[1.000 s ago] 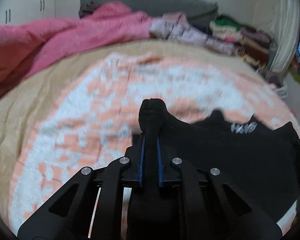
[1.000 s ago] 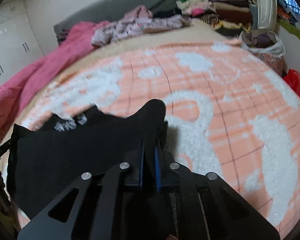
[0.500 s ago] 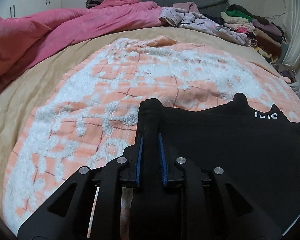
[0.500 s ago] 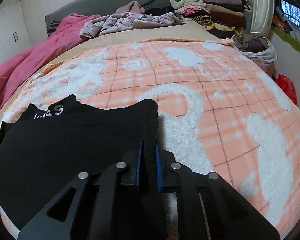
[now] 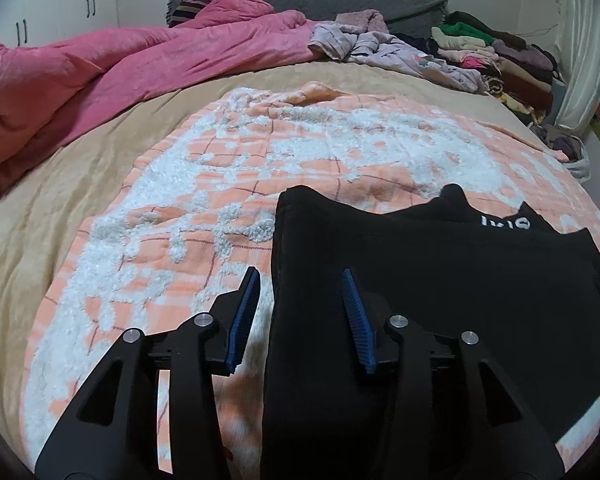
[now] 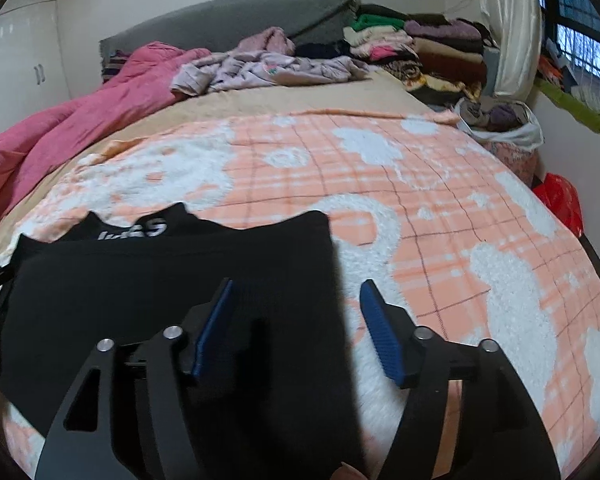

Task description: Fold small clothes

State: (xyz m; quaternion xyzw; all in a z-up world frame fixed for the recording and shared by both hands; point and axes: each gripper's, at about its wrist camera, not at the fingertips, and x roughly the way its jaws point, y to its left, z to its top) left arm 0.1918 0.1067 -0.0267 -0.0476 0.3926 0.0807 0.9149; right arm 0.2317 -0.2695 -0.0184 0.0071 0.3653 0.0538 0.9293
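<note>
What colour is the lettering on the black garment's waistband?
White, on the black garment; the lettering shows best in the right wrist view.

The black garment (image 5: 440,300) runs under the left tongs (image 5: 300,312) and off the lower edge, so its near hem is hidden. In the right view its white lettering (image 6: 134,230) is partly folded under and unreadable, its left end cut off.

The garment (image 5: 440,280) lies on the blanket (image 5: 220,200), quilt (image 5: 100,68) behind.
</note>
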